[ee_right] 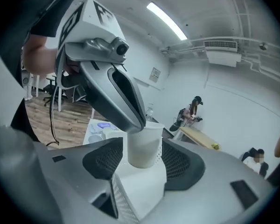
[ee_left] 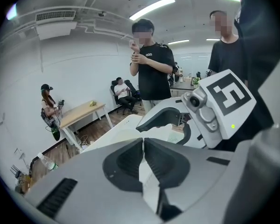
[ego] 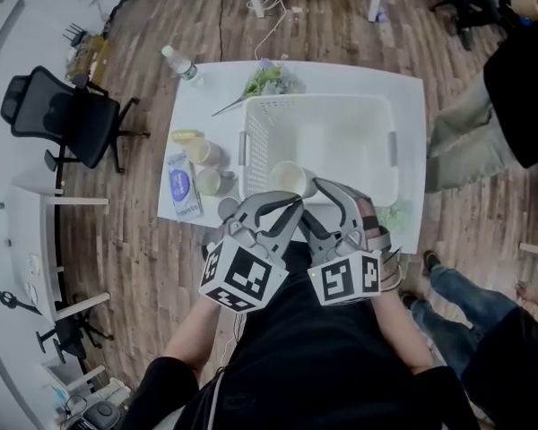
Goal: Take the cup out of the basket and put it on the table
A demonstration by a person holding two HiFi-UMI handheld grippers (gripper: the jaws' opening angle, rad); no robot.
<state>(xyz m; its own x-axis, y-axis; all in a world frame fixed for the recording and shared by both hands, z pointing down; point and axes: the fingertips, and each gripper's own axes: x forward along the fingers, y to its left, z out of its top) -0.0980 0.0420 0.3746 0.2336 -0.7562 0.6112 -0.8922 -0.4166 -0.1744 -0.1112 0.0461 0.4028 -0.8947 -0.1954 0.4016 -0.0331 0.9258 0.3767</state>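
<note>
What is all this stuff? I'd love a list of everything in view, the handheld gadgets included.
table: one, white, on the wood floor
basket: one, white, on the table
cup: one, pale, in the basket's near-left corner
other cups: two, pale, on the table left of the basket
packet: one, blue and white, table's left edge
bottle: one, clear, table's far-left corner
greens: one bunch, green, behind the basket
chair: one, black, left of the table
people: several; two in black tops stand nearby
left gripper: one, grey, jaws shut, tips by the cup
right gripper: one, grey, jaws open, cup between them
</note>
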